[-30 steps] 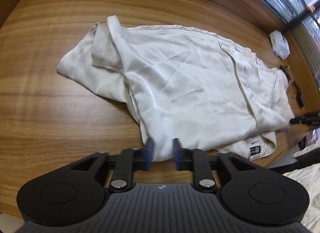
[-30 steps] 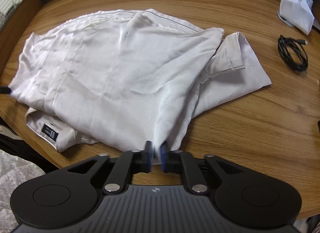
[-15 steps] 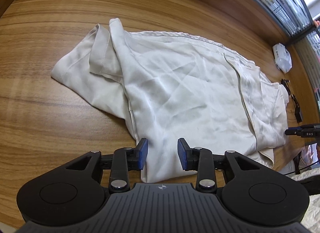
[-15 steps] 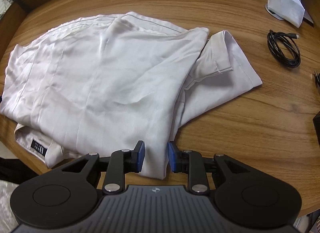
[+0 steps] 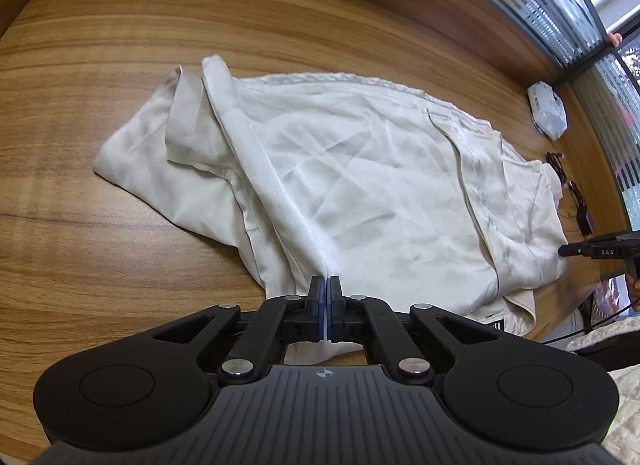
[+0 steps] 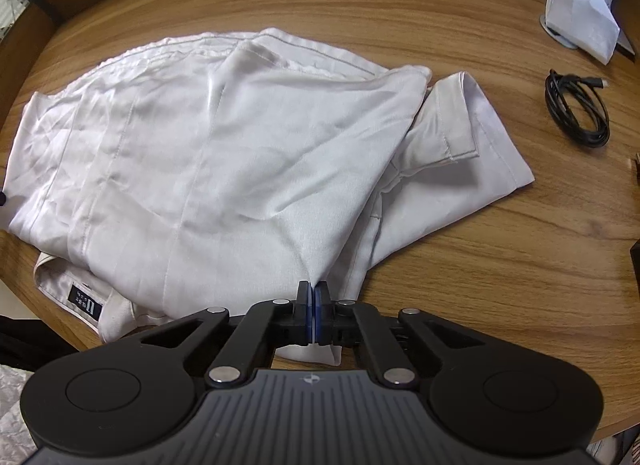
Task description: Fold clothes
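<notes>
On the wooden counter [image 5: 100,249] lies a pale cream shirt [image 5: 360,193], rumpled and partly doubled over on itself, spread across the middle of the surface and reaching its near rim. Seen from the left wrist, the left gripper [image 5: 325,285] has its jaws pressed together on a fold at the shirt's near edge, with the cloth rising in a tight ridge straight up from the blue pads. A short sleeve with a stitched hem sticks out toward the left of that view. At the right border of the same view the tip of the other gripper shows, beside the shirt's far end.

From the right wrist, the right gripper [image 6: 313,290] likewise has its jaws closed on the shirt [image 6: 224,169], pinching a fold at the near edge, and a small flap of fabric hangs below the pads over the counter [image 6: 480,265]. A dark label [image 6: 85,300] sits on the collar part near the counter's lower left rim. A sleeve juts to the right, lying flat on the wood.

Well apart from the shirt, toward the right, a coiled black cable [image 6: 578,113] rests on the wood, and beyond it a crumpled white bag [image 6: 580,13] stands near the far edge. That bag [image 5: 548,113] appears small at the far right in the left view.
</notes>
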Demonstrator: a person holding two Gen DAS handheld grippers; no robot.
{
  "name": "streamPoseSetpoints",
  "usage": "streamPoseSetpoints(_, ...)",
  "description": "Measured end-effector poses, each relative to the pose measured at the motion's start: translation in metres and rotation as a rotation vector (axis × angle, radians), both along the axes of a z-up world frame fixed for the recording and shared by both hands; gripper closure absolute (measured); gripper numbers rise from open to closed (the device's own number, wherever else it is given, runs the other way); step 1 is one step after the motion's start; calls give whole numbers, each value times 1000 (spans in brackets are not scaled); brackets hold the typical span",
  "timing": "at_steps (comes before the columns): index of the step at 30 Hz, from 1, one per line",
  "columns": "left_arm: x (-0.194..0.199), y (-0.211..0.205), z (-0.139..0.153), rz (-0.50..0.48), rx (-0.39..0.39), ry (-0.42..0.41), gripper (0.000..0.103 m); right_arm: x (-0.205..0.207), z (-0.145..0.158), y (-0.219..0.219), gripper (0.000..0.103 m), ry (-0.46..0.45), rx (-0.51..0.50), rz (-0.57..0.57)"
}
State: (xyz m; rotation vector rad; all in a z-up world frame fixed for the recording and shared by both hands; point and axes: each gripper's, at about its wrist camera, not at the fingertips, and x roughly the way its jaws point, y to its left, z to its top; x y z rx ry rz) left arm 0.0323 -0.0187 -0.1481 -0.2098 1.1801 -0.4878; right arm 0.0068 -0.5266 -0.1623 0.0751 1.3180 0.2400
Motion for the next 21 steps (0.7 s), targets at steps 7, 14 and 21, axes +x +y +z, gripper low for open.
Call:
streamPoseSetpoints(7,-1,14,24,35,-35,-29,102,-1,23,-10,102,0,51,-25)
streamPoseSetpoints(14,-10,11,19,13,17,6,102,-8,30,-18,102,25,65,-32)
streamPoseSetpoints(21,-13,7,-5,6,110,44,102,-16,-1,-12,102,71,45,-54)
